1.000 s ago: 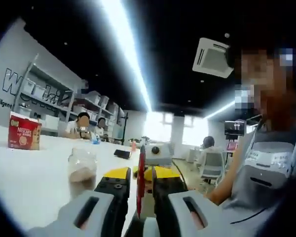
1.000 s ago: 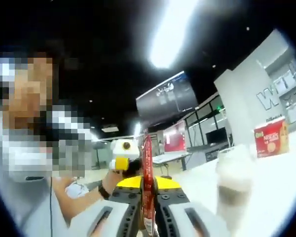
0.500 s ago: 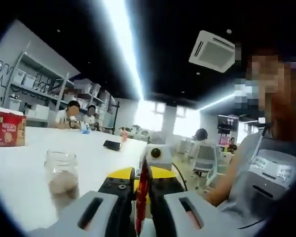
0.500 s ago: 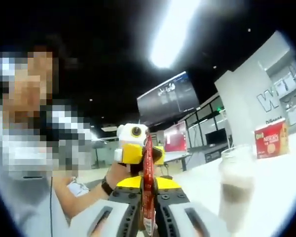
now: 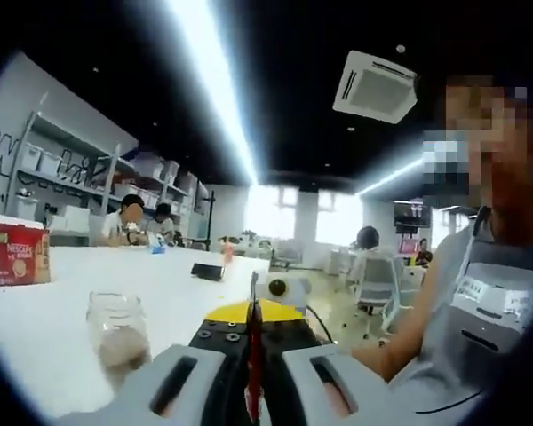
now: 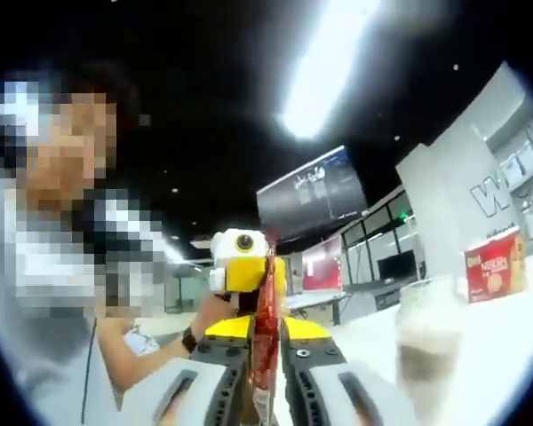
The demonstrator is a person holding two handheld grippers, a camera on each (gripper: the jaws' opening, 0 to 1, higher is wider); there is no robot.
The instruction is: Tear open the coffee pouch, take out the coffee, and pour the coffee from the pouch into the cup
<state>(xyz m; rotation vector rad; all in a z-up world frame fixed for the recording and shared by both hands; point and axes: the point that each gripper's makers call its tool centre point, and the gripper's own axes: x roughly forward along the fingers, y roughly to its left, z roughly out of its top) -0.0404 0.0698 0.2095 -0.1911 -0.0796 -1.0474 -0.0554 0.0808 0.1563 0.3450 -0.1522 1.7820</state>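
Both pairs of jaws pinch the coffee pouch [image 6: 265,311] edge-on, its long axis running up between them; left gripper [image 5: 252,351] faces right gripper [image 6: 265,355], and the cup [image 5: 117,335] stands left of the left jaws

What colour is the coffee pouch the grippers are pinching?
The coffee pouch is red, seen edge-on between the jaws. It shows best in the right gripper view.
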